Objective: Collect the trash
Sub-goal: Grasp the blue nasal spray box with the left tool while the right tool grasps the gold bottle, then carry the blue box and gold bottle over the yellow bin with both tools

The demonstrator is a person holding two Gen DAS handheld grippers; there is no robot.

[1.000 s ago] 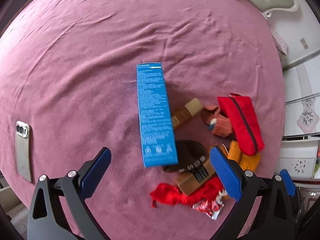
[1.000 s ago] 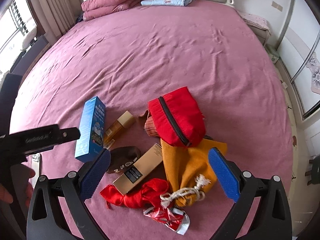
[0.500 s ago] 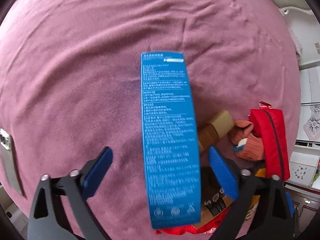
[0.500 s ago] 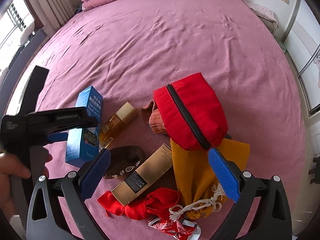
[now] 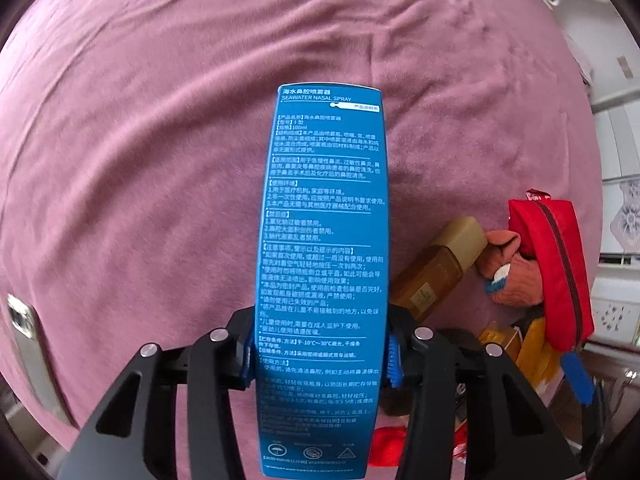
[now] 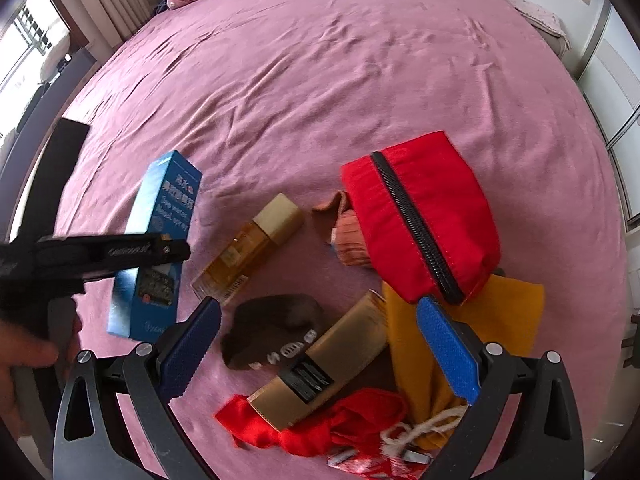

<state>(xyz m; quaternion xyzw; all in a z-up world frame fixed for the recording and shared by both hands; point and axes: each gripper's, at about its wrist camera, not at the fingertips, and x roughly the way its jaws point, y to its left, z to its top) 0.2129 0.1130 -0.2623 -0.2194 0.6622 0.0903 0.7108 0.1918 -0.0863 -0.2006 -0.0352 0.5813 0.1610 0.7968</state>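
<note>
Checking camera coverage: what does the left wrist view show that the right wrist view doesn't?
Left wrist only: the phone at the bed's edge, the blue box's printed text panel, and the left gripper with its jaws closing on the box's sides.

Right wrist only: the open right gripper, gold carton, dark brown item, red ribbon, hand.

Both: blue box, amber bottle, red pouch, pink bedspread.

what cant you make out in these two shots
- Left wrist view: the brown pouch and gold box are mostly hidden behind the blue box and left gripper.
- Left wrist view: phone cut off at the edge.
- Right wrist view: red wrapper cut off at the bottom.
</note>
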